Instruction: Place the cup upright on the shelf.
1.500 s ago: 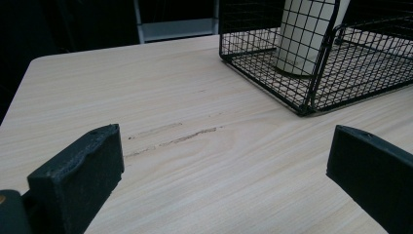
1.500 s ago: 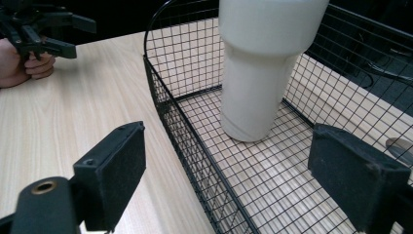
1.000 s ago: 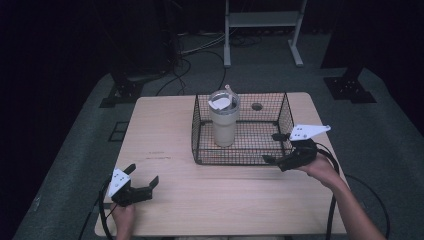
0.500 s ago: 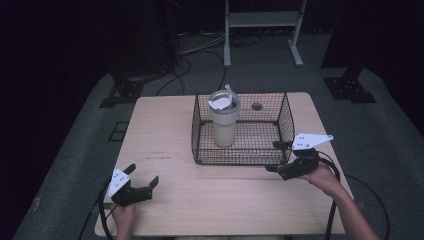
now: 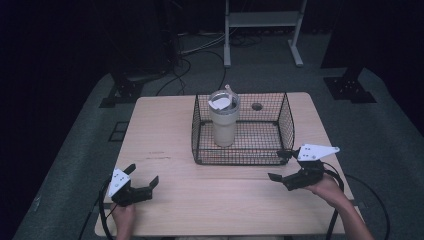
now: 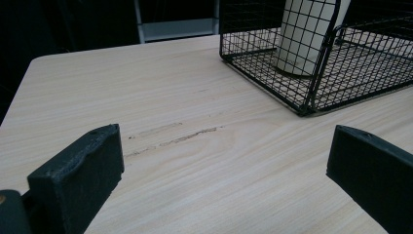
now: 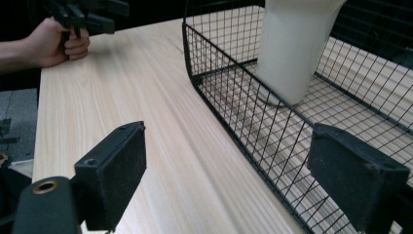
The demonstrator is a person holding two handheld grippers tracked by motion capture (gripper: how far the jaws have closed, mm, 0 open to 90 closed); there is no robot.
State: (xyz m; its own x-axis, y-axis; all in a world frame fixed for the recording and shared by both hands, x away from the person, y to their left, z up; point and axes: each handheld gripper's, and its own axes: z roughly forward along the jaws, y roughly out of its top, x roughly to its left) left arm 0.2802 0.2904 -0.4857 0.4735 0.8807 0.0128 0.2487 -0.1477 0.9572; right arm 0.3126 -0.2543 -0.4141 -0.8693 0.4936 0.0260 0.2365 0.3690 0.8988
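Note:
A cream tumbler (image 5: 223, 120) with a lid and straw stands upright in the left part of a black wire basket (image 5: 286, 124) on a light wooden table (image 5: 165, 130). The tumbler (image 7: 292, 48) and the basket (image 7: 229, 122) rise ahead of my right gripper (image 5: 278, 165), which is open, empty, and low by the basket's near right corner. My left gripper (image 5: 142, 176) is open and empty near the table's front left, well away from the basket (image 6: 316, 73) and the tumbler (image 6: 302, 34).
A round hole (image 5: 257, 106) sits in the table behind the basket. Faint scuff marks (image 6: 175, 136) cross the wood in front of my left gripper. Beyond the table are cables (image 5: 185, 65), a white frame (image 5: 260, 20) and dark stand bases (image 5: 350, 87) on the floor.
My right gripper has drawn back from the basket's right side toward the table's front edge and dropped lower. The left gripper has stayed put.

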